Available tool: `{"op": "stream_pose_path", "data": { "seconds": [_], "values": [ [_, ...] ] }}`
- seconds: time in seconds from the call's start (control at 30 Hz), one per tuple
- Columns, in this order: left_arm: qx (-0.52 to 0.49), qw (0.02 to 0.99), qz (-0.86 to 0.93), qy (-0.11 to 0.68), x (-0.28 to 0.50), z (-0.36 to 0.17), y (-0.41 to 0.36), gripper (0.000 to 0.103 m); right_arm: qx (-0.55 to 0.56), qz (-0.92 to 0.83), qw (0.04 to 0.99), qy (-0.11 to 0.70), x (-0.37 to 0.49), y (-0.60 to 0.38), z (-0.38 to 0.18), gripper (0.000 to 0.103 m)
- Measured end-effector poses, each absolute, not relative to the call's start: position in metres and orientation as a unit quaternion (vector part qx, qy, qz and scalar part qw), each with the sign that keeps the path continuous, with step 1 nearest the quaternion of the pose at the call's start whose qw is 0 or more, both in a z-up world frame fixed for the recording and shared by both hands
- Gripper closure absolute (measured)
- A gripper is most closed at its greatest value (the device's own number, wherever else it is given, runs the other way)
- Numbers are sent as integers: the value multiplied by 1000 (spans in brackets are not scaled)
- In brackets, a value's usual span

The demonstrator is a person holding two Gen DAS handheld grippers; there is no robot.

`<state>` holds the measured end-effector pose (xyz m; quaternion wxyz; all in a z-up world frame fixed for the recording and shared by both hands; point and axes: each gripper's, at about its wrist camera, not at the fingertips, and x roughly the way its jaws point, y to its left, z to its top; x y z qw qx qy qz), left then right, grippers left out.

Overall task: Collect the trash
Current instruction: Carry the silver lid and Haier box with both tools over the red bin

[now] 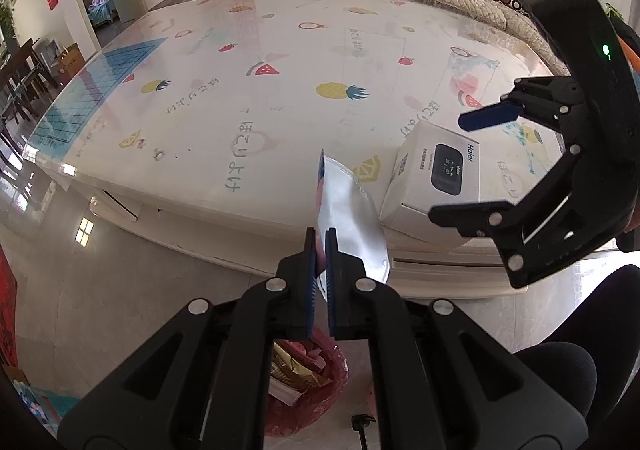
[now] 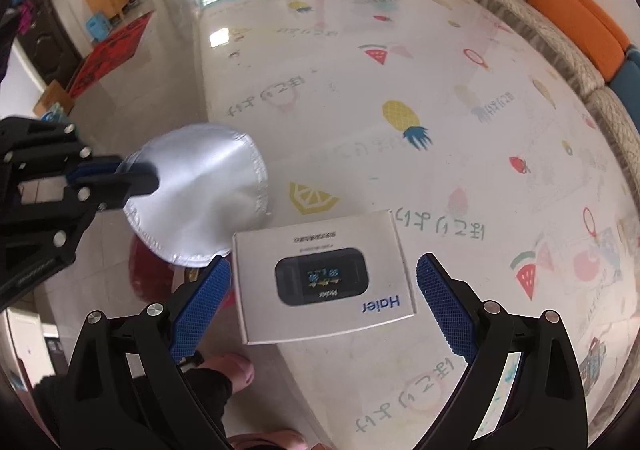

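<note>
**Pouch pinched over the bin, box next in line**

Left wrist view: the left tongs point(image 1: 319, 250) are pressed together on a silvery foil pouch point(image 1: 352, 222), which stands up on edge between the blue pads. The pouch is off the bench point(image 1: 240, 82) and hangs in front of its near edge. Below the tongs, on the floor, sits a bin lined with a red bag point(image 1: 316, 390), already holding wrappers and scraps. The pouch appears to be roughly above it, though the tongs' body hides part of the bin, so the alignment cannot be told exactly. To the right, the right tongs point(image 1: 452, 166) hover spread wide above a white Haier box point(image 1: 436, 186) that lies at the bench's near edge.

Right wrist view: the right tongs point(image 2: 324, 298) stand spread, one blue pad on either side of the white box point(image 2: 324, 282) but clear of it; nothing is gripped. The box lies flat on the bench point(image 2: 360, 90), near its edge. At left, the left tongs point(image 2: 136, 174) pinch the pouch point(image 2: 200, 198) out over the floor.

The step in hand looks like dropping the pouch into the bin. That calls for the left tongs to be centred over the red bag and then opened. The right tongs would then need to come down around the box and close on its sides.
</note>
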<state>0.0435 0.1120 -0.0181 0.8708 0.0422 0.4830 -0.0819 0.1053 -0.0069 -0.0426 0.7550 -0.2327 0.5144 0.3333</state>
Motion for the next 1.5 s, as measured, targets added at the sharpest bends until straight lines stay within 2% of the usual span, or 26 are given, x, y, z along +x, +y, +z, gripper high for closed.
{"op": "stream_pose_path", "data": {
  "seconds": [0.13,0.5,1.0,1.5],
  "values": [
    [41,871,-81,483,44,-18,112,100,-260,330,753,507,101,-4,-51,7],
    [44,870,-81,485,45,-19,111,100,-238,315,750,531,115,-5,-65,7],
    [50,874,-79,476,44,-10,110,100,-213,324,769,509,117,-17,-37,9],
    [54,888,-47,454,18,16,139,100,-223,352,774,477,94,7,-7,9]
  ]
}}
